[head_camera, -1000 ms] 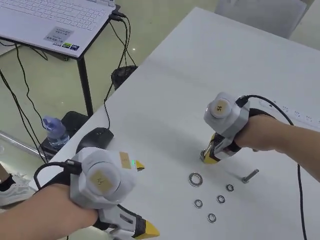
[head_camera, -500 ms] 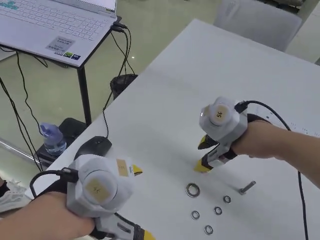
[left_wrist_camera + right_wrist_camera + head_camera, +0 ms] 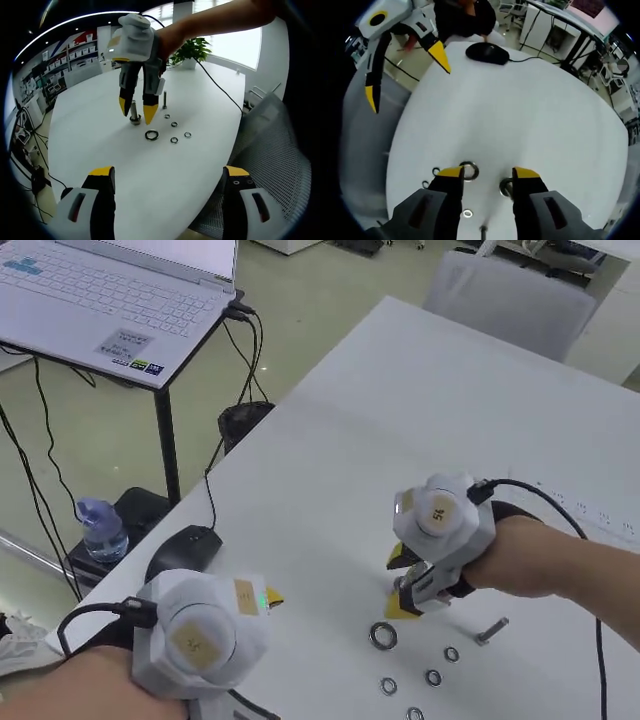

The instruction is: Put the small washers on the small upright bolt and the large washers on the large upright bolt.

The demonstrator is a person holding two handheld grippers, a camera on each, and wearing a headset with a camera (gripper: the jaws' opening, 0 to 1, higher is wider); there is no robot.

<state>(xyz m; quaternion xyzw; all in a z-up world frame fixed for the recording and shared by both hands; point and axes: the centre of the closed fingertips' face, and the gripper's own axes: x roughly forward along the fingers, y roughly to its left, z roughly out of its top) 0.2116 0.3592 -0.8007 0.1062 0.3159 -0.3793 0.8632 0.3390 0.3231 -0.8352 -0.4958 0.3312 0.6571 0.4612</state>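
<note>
Hovering over the near left edge of the white table (image 3: 400,410), the left gripper (image 3: 168,175) has its two yellow-tipped jaws spread wide with nothing between them. Just beyond it to the right lie five washers flat on the table: four small washers (image 3: 433,677) in a loose cluster, each apart from the others, and one large washer (image 3: 383,636) at the cluster's far left edge. Past the large washer the right gripper (image 3: 398,583) points down at the table, its jaws released and straddling the one large bolt (image 3: 134,114), which stands upright between them; the large washer lies just beside one jaw. Right of that gripper one small bolt (image 3: 492,630) stands alone, bare. On the far left, below the table's edge, are one mouse (image 3: 185,545), one bottle (image 3: 100,528) and one laptop (image 3: 110,290).
</note>
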